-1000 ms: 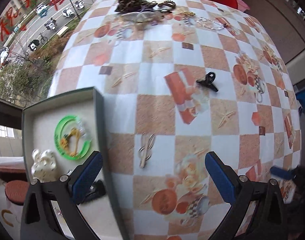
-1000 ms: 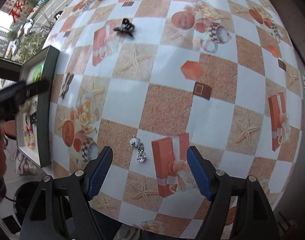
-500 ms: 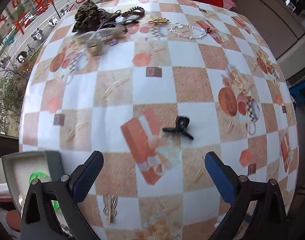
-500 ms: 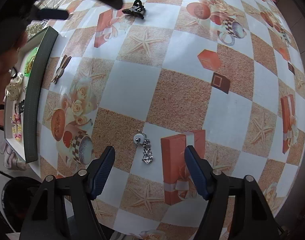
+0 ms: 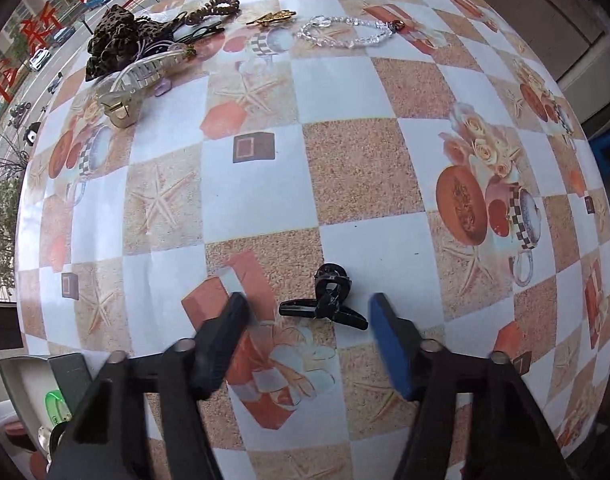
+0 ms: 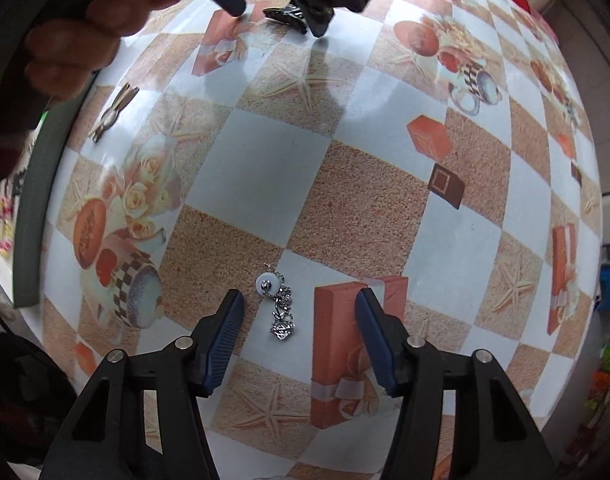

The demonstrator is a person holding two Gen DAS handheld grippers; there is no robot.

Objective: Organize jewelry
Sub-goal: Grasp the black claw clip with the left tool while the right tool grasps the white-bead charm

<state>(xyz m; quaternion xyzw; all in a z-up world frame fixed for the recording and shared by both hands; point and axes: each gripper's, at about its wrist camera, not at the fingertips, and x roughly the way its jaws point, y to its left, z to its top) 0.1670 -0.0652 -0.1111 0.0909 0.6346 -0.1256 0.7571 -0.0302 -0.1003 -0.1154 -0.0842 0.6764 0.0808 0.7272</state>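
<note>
Left gripper point(image 5: 309, 316): jaws wide apart, low over table, fingers level, nothing between pads. Right gripper point(image 6: 299, 316): jaws parted wide, low, gripping nothing. Left hand point(image 6: 93, 28) wrapped round handle.

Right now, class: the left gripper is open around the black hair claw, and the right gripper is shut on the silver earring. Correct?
Not quite. The right gripper is open, its jaws either side of the silver earring, as the right wrist view shows. The left gripper is indeed open around the black hair claw.

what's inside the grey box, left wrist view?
Only a corner of the box shows: a green ring and a small silvery piece. The left gripper covers the rest.
</note>
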